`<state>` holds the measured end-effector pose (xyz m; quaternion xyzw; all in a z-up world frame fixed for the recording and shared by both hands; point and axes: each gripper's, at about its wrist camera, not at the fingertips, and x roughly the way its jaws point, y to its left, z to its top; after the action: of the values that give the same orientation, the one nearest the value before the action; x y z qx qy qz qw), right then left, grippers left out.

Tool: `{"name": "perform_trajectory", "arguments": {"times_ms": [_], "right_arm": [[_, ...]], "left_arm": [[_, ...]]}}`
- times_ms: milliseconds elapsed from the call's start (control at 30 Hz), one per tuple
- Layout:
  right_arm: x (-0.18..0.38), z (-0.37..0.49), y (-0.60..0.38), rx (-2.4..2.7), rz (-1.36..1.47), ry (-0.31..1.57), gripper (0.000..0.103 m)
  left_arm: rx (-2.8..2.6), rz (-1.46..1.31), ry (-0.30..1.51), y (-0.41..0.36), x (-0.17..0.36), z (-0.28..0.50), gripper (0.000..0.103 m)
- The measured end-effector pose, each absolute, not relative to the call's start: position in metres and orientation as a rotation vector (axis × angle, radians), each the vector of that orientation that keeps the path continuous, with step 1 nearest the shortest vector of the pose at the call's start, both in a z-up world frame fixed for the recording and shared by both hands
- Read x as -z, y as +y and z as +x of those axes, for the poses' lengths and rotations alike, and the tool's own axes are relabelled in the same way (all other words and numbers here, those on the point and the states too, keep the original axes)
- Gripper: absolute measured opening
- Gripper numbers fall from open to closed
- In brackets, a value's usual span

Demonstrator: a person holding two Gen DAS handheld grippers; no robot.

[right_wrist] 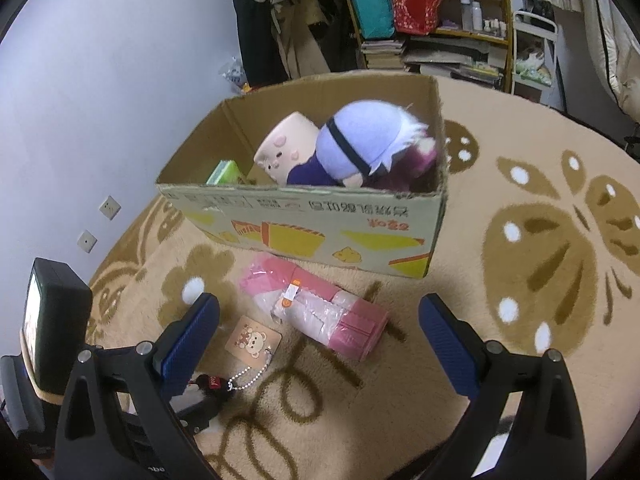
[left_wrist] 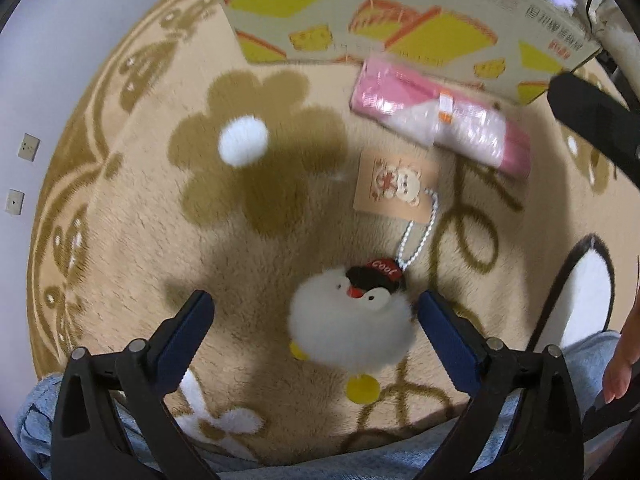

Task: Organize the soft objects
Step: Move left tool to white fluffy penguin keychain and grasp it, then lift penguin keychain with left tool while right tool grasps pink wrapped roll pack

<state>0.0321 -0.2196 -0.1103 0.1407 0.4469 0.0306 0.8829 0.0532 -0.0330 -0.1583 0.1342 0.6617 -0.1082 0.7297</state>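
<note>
A fluffy white penguin keychain (left_wrist: 348, 324) with a black "cool" cap, a bead chain and a card tag (left_wrist: 394, 186) lies on the tan rug. My left gripper (left_wrist: 316, 320) is open around it, fingers apart on both sides, not touching. A pink wrapped soft pack (left_wrist: 440, 120) lies beyond, in front of the cardboard box (left_wrist: 400, 12). In the right wrist view my right gripper (right_wrist: 320, 328) is open and empty above the rug, near the pink pack (right_wrist: 320, 308). The box (right_wrist: 312, 232) holds a purple plush doll (right_wrist: 360, 148) and a pink pig plush (right_wrist: 284, 148).
The round tan rug (right_wrist: 520, 280) has brown flower and butterfly patterns. A lilac wall (right_wrist: 100, 80) with sockets stands to the left. Shelves (right_wrist: 440, 12) with bags and books stand behind the box. My jeans-clad legs (left_wrist: 280, 464) lie at the near edge.
</note>
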Motion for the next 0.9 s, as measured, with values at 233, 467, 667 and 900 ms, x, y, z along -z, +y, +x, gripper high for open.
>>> {"name": "perform_trajectory", "arguments": {"times_ms": [233, 467, 667, 900], "right_arm": [[0.123, 0.046, -0.209, -0.085, 0.234, 0.963, 0.103], [0.145, 0.060, -0.205, -0.143, 0.217, 1.005, 0.101], [0.158, 0.067, -0.199, -0.153, 0.167, 1.025, 0.101], [0.169, 0.079, -0.191, -0.199, 0.154, 1.051, 0.096]], "left_arm": [[0.249, 0.341, 1.472, -0.039, 0.169, 0.052, 0.065], [0.230, 0.270, 1.422, -0.029, 0.159, 0.062, 0.036], [0.192, 0.300, 1.331, -0.026, 0.143, 0.069, 0.035], [0.122, 0.291, 1.281, -0.015, 0.134, 0.080, 0.034]]}}
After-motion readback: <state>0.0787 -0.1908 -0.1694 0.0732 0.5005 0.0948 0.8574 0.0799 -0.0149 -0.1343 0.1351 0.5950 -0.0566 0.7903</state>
